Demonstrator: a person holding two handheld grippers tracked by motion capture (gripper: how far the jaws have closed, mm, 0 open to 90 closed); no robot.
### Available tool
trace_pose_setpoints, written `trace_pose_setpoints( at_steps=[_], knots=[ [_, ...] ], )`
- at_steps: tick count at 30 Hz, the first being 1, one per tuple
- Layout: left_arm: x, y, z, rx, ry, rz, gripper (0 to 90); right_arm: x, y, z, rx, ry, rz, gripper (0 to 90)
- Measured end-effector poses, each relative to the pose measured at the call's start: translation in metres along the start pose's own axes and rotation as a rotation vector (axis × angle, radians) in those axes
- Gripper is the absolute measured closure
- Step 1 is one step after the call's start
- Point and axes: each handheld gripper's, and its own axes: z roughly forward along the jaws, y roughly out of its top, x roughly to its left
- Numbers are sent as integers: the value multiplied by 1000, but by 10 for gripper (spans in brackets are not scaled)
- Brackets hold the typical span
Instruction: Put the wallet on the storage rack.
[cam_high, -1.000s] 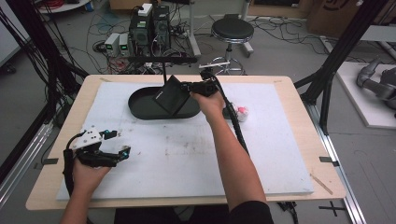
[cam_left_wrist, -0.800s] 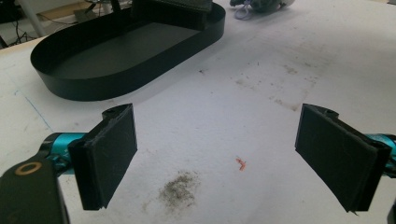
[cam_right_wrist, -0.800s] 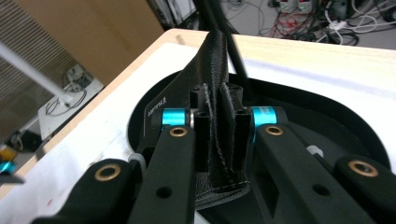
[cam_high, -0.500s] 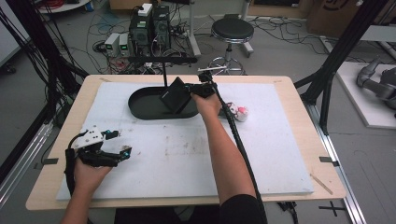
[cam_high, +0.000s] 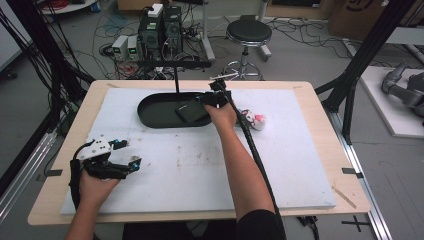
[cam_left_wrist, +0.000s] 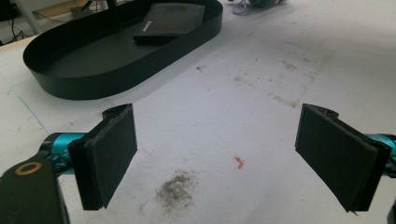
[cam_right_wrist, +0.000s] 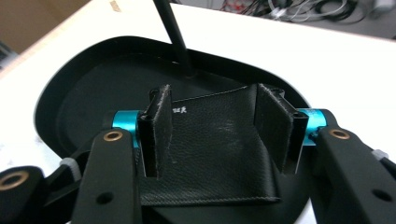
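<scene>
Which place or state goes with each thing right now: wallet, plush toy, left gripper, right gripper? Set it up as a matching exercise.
Things:
1. black wallet
2. plush toy
3. left gripper
4. right gripper

Places or states:
a. on the white mat, right of the tray
b. jaws open over the wallet, pads apart from it
c. lying flat in the black oval tray
d. jaws wide open over bare mat, nothing between them

Pairs: 1-c, 2-a, 3-d, 4-b
</scene>
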Motion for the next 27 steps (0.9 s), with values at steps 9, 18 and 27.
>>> trace_pose_setpoints(
  at_steps=[9,18,27],
  knots=[
    [-1,2,1,-4,-7,5,128,12,-2,-29,9,-26,-115,468],
    [-8,8,9,4,-34,17,87,10,-29,-78,36,-32,-209,402],
    [-13,10,18,23,-46,23,70,-7,-64,-144,-7,-48,-235,315]
  ],
)
